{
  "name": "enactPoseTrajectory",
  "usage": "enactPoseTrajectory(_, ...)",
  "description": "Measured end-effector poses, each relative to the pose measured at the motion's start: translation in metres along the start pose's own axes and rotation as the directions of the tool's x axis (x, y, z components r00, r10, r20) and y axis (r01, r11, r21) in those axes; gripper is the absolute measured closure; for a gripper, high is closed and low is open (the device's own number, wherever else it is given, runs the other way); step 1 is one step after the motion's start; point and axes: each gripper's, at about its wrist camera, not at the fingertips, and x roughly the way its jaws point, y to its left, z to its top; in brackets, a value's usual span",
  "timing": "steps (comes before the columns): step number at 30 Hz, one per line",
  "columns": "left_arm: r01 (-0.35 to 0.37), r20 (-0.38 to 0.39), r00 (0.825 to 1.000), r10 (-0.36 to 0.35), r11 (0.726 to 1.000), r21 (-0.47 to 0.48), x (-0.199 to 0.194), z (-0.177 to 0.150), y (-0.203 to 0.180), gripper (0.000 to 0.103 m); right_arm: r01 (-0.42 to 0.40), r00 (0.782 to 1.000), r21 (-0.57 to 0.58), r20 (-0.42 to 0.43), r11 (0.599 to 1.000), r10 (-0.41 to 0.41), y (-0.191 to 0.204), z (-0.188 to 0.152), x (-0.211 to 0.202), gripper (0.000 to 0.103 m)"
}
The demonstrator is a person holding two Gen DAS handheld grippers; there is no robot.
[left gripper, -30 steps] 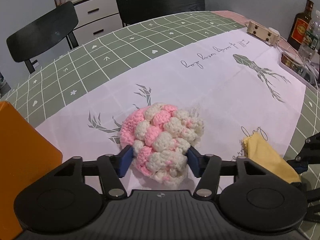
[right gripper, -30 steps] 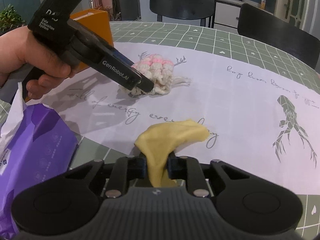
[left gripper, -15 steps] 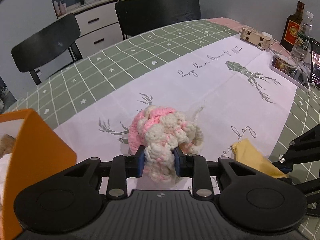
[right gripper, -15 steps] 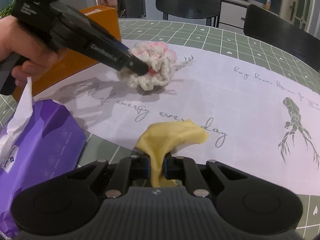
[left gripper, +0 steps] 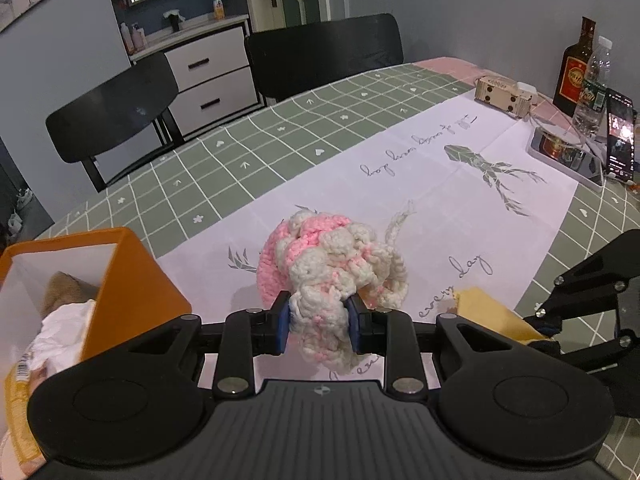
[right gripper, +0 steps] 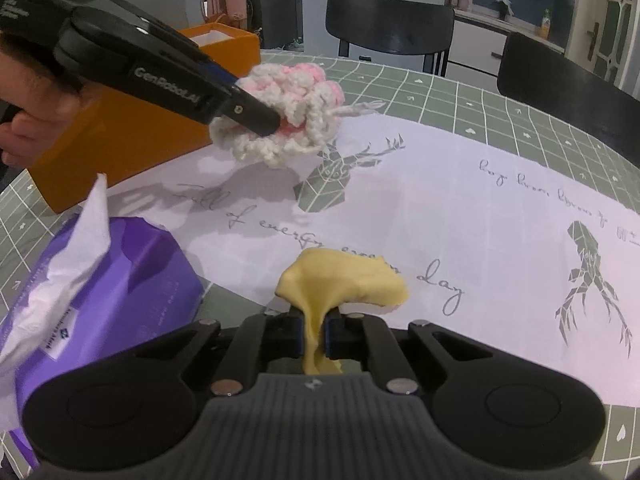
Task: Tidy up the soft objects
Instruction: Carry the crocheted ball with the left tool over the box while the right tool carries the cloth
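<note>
My left gripper point(left gripper: 320, 320) is shut on a pink and white crocheted piece point(left gripper: 332, 268) and holds it lifted above the white table runner; it also shows in the right wrist view point(right gripper: 288, 116), next to the orange box point(right gripper: 132, 128). The orange box point(left gripper: 132, 280) stands open at the left, with a brown soft item and white tissue inside. My right gripper point(right gripper: 314, 332) is shut on a yellow cloth point(right gripper: 344, 284), which droops onto the table edge. The yellow cloth point(left gripper: 492, 312) shows at the right in the left wrist view.
A purple tissue pack point(right gripper: 100, 280) lies at the left front. Bottles point(left gripper: 576, 72), a phone point(left gripper: 620, 136), a tray point(left gripper: 568, 156) and a wooden block point(left gripper: 504, 96) stand at the far right. Black chairs point(left gripper: 320, 52) line the far table edge.
My left gripper closed on the crocheted piece and lifted it off the table, toward the orange box. My right gripper stayed shut on the yellow cloth and rose slightly.
</note>
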Motion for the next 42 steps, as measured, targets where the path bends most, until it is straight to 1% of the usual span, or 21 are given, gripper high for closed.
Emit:
enactPoseTrajectory(11,-0.026,0.036,0.999,0.026,1.0,0.001,-0.033,-0.007,0.005,0.071,0.01,0.999,-0.031,0.042,0.999,-0.009,0.011,0.008,-0.008,0.097)
enactPoseTrajectory(17,-0.042,0.061,0.997,0.043,0.999,-0.003,-0.057,-0.014,0.013,0.071,0.024,0.997,-0.045,0.078,0.999,-0.02,0.021,0.019,-0.02,0.097)
enactPoseTrajectory(23,-0.054,0.1,0.994,0.055,0.998,-0.011,-0.086,-0.025,0.027,0.071,0.038,0.995,-0.076,0.09,0.996,-0.031,0.036,0.023,-0.032,0.097)
enactPoseTrajectory(30,-0.061,0.146,0.987,0.066,0.997,-0.037,-0.117,-0.041,0.043,0.071,0.067,0.992,-0.133,0.113,0.989,-0.052,0.06,0.036,-0.052,0.097)
enactPoseTrajectory(35,-0.062,0.18,0.981,0.072,0.996,-0.06,-0.14,-0.055,0.056,0.071,0.087,0.989,-0.184,0.13,0.979,-0.064,0.085,0.052,-0.069,0.097)
enactPoseTrajectory(39,-0.069,0.197,0.977,0.082,0.995,-0.076,-0.156,-0.068,0.067,0.071,0.081,0.99,-0.225,0.134,0.971,-0.051,0.107,0.065,-0.077,0.097)
enactPoseTrajectory(42,-0.079,0.209,0.973,0.096,0.993,-0.088,-0.17,-0.078,0.076,0.071,0.058,0.991,-0.255,0.132,0.965,-0.024,0.13,0.075,-0.08,0.097)
